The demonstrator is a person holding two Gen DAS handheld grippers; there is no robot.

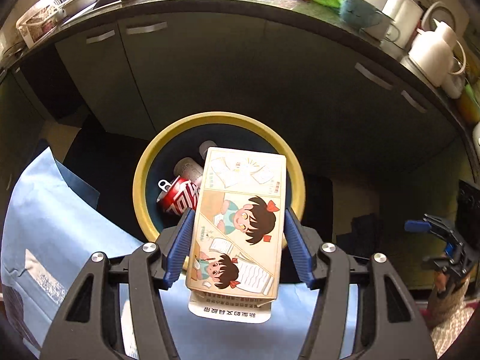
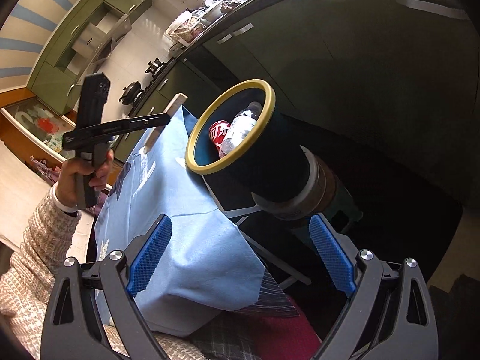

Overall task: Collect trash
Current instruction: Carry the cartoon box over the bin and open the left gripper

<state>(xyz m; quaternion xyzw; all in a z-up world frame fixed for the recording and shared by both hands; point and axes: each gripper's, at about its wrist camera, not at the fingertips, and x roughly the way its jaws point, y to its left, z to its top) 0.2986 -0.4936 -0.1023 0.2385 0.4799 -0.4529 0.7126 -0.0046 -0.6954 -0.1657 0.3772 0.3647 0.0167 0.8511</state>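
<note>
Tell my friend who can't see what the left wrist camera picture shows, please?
The left gripper holds a flat cartoon-printed box between its blue fingers, above a yellow-rimmed bin. Inside the bin lie a red can and a plastic bottle; dark kitchen cabinets stand behind.

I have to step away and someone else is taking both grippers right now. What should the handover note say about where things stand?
Left gripper: holds the cartoon-printed cardboard box between its blue pads, poised over the open mouth of the yellow-rimmed trash bin.
Right gripper: open, empty, hanging over the blue-cloth-covered table beside the bin.
Already in the bin: red soda can and a clear plastic bottle.
Left to do: open the left gripper so the box falls in. Neither view shows other loose trash on the cloth, but check the parts that the cameras miss.
</note>
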